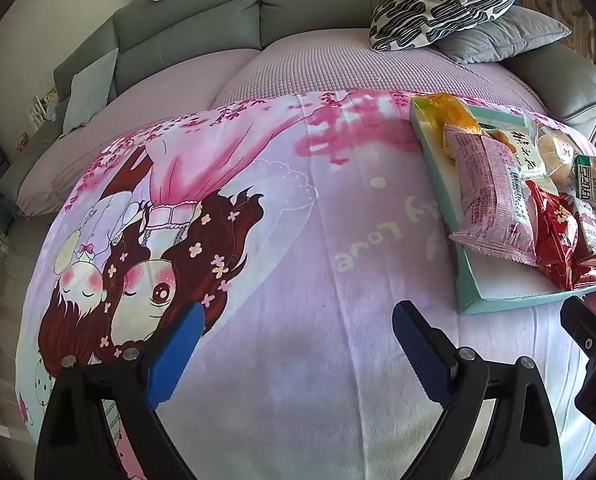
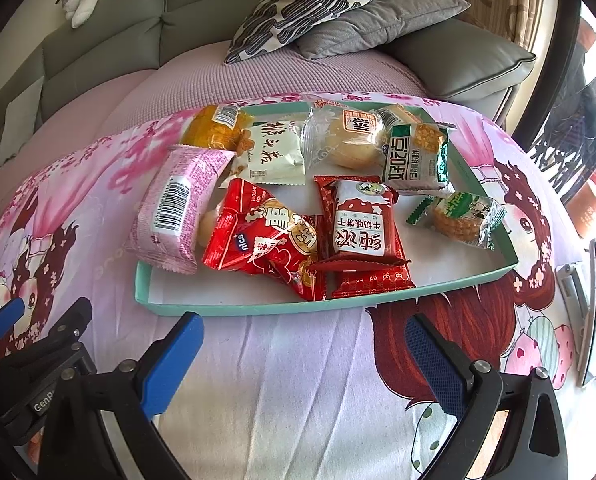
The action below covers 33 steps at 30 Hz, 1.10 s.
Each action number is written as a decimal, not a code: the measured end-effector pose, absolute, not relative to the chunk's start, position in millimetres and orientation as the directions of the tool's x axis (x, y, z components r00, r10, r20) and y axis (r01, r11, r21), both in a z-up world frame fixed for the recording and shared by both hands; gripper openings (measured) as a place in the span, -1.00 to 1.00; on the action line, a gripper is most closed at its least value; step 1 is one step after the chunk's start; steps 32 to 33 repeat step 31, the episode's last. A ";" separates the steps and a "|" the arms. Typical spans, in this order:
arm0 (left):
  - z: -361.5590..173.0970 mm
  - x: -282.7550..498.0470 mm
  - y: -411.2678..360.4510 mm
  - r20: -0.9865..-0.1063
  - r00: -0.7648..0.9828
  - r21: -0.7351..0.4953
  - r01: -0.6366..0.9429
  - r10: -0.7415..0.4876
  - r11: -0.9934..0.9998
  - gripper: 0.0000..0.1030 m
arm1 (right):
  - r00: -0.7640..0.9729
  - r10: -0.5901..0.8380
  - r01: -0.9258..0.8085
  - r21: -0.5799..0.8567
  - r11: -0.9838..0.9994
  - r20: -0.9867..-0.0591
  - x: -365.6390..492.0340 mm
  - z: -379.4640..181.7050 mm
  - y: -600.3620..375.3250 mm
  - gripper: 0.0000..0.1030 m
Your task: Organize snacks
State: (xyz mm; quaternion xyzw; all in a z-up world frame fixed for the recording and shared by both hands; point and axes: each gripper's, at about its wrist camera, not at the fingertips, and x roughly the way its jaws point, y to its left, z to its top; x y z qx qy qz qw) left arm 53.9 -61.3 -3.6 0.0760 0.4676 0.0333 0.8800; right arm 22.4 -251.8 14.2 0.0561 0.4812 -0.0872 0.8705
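Grey sofa (image 2: 98, 40) behind; cartoon-print pink blanket (image 1: 298, 240) spread over seat. Teal shallow tray (image 2: 258, 308) on blanket, just ahead of right gripper (image 2: 303, 344), jaws spread, empty. Left gripper (image 1: 298, 332) spread too, empty, tray off to its right. In tray: pink packet (image 2: 174, 216) overhanging left rim, red nice packet (image 2: 258, 240), red milk-biscuit packet (image 2: 361, 224), green cracker packet (image 2: 417, 156), roughly 9 snacks total.

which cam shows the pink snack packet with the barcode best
The right wrist view: the pink packet faces the camera, barcode clear, lying over the teal tray's left rim. The left wrist view shows the same packet at the frame's right side, stretched by the fisheye, its barcode hard to read.
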 end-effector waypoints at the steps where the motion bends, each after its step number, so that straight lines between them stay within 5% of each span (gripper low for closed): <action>1: -3.3 53.8 -61.6 -0.817 0.561 0.167 0.012 0.131 0.986 0.85 | 0.522 -0.098 0.206 0.014 0.979 -0.848 22.4 14.2 -252.1 0.99; 33: 2.3 53.4 -65.7 -0.801 0.572 0.219 0.001 0.179 0.976 0.85 | 0.520 -0.098 0.204 0.013 0.979 -0.849 22.7 12.5 -252.8 0.99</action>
